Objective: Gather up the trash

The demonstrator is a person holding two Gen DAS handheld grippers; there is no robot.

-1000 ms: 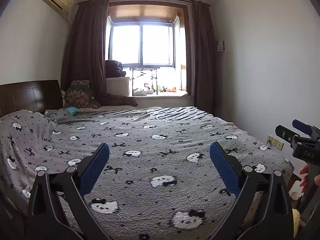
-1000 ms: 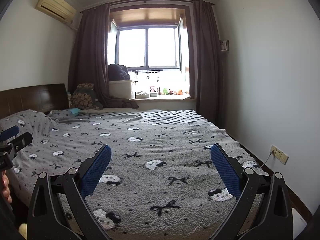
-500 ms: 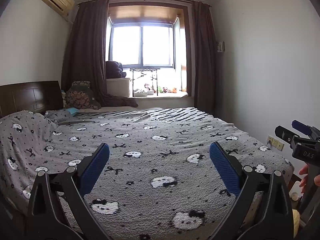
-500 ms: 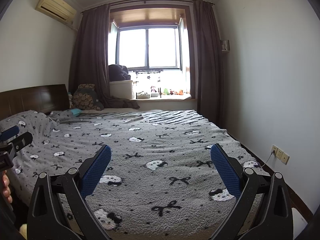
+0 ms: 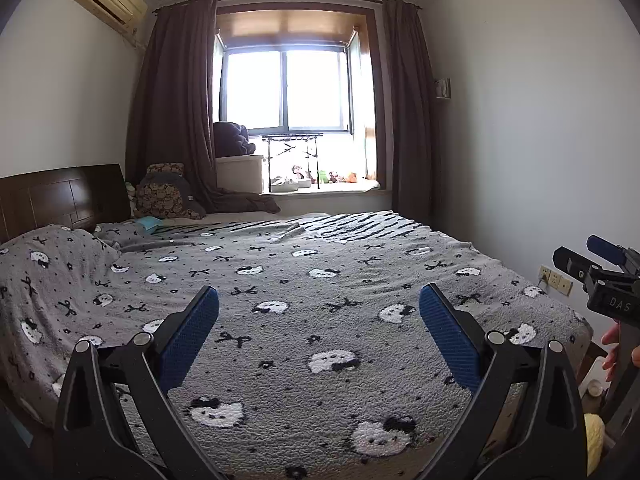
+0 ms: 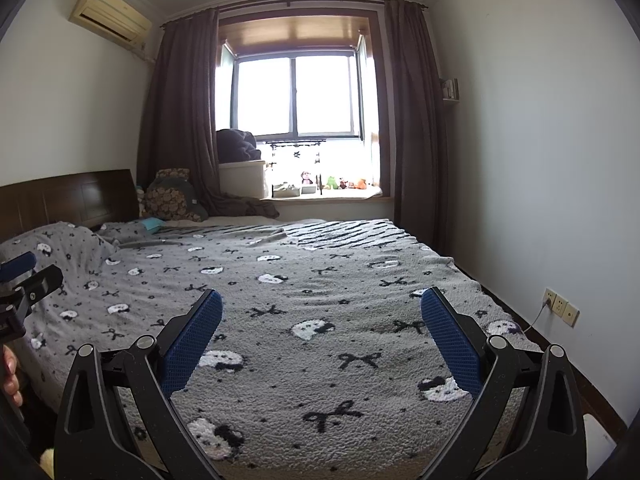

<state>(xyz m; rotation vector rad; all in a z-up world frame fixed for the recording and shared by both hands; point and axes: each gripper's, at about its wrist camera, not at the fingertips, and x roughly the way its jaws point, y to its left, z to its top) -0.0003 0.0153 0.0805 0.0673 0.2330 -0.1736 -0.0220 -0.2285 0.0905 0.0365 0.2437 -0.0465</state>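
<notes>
My left gripper (image 5: pixel 318 300) is open over the near end of a bed with a grey cat-print blanket (image 5: pixel 304 280), nothing between its blue pads. My right gripper (image 6: pixel 320 300) is open too and hangs over the same blanket (image 6: pixel 320 280). Each gripper shows at the edge of the other's view, held by a hand: the right one (image 5: pixel 600 268), the left one (image 6: pixel 28 280). A small teal item (image 5: pixel 148 223) lies near the pillows at the far left, too small to identify. It also shows in the right wrist view, the teal item (image 6: pixel 153 223).
A dark wooden headboard (image 5: pixel 60 196) stands at the left, with patterned cushions (image 5: pixel 164 196) in the corner. The window sill (image 5: pixel 332 188) holds a white box, a rack and small toys. Wall sockets (image 6: pixel 560 308) sit low on the right wall. A yellow object (image 5: pixel 594 436) lies at the lower right.
</notes>
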